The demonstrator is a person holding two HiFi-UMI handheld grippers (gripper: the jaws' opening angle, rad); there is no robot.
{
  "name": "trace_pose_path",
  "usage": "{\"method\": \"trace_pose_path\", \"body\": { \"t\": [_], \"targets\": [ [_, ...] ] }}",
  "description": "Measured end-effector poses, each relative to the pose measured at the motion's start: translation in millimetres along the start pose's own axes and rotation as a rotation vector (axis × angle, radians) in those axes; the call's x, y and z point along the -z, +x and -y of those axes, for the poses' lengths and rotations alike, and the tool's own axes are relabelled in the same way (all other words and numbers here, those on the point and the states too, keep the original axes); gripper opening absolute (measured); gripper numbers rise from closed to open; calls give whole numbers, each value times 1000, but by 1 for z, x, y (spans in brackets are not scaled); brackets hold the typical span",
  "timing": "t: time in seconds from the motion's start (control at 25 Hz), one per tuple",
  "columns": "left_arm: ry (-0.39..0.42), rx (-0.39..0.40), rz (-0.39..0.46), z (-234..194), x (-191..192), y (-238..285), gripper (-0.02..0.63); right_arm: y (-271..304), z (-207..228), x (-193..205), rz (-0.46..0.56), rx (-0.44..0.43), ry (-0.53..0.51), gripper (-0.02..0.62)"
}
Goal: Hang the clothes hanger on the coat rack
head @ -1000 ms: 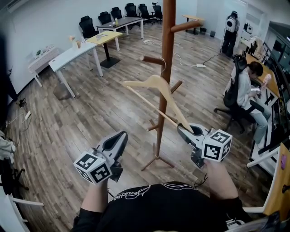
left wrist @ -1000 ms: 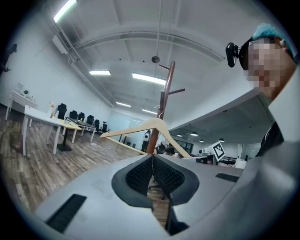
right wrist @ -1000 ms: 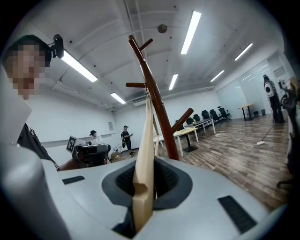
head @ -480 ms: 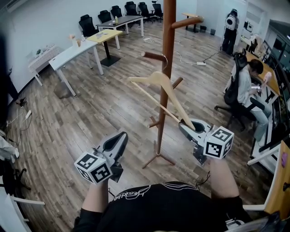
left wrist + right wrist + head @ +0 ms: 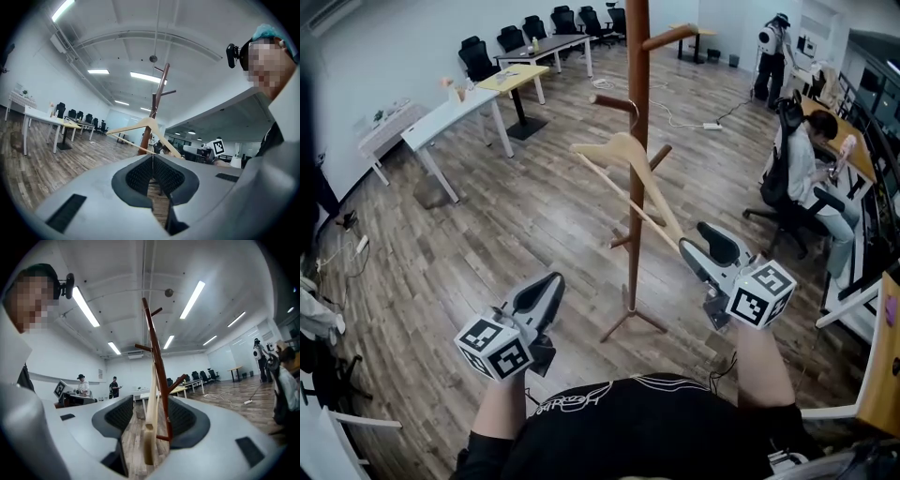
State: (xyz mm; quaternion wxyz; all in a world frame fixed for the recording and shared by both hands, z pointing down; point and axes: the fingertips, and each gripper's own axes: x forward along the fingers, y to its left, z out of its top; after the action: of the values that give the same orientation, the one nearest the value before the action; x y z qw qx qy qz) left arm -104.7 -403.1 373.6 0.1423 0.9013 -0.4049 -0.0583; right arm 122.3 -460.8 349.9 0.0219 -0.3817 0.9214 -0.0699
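Note:
A pale wooden clothes hanger [image 5: 625, 156] hangs tilted from the brown coat rack [image 5: 637, 141], its wire hook over a side peg [image 5: 612, 102]. Its lower arm slants down toward my right gripper [image 5: 694, 240]. That gripper's jaws are opening; in the right gripper view the hanger's end [image 5: 149, 437] stands between them with a gap to each pad, and the rack's pole [image 5: 157, 357] rises just behind. My left gripper [image 5: 547, 285] is shut and empty, held low to the left of the rack. Over its closed jaws, the left gripper view shows the hanger [image 5: 145, 124] and the rack [image 5: 154, 101].
The rack's splayed feet [image 5: 628, 322] rest on the wood floor just ahead of me. A person sits on an office chair [image 5: 797, 178] at the right beside desks. White and yellow tables [image 5: 455, 112] and black chairs stand at the far left. A cable [image 5: 694, 124] lies on the floor beyond.
The right gripper's jaws have spread off the hanger's lower end and the gripper has risen a little. The left gripper has hardly shifted and stays closed.

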Motion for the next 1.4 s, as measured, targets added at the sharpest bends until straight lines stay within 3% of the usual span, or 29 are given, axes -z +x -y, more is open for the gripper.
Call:
{"method": "trace_pose_path", "body": {
  "t": [0.24, 0.44, 0.76, 0.92, 1.4],
  "targets": [
    [11, 42, 4, 26, 1, -25, 9, -43, -41, -14, 75, 5, 2, 238],
    [2, 91, 16, 52, 4, -50, 9, -74, -95, -12, 95, -47, 31, 234],
    [9, 169, 39, 93, 13, -90, 9, -111, -178, 11, 76, -115, 23, 75],
    [15, 201, 44, 107, 17, -109, 9, -120, -212, 22, 64, -167, 75, 51],
    [14, 249, 32, 137, 24, -134, 9, -131, -252, 40, 14, -184, 86, 40]
  ]
}}
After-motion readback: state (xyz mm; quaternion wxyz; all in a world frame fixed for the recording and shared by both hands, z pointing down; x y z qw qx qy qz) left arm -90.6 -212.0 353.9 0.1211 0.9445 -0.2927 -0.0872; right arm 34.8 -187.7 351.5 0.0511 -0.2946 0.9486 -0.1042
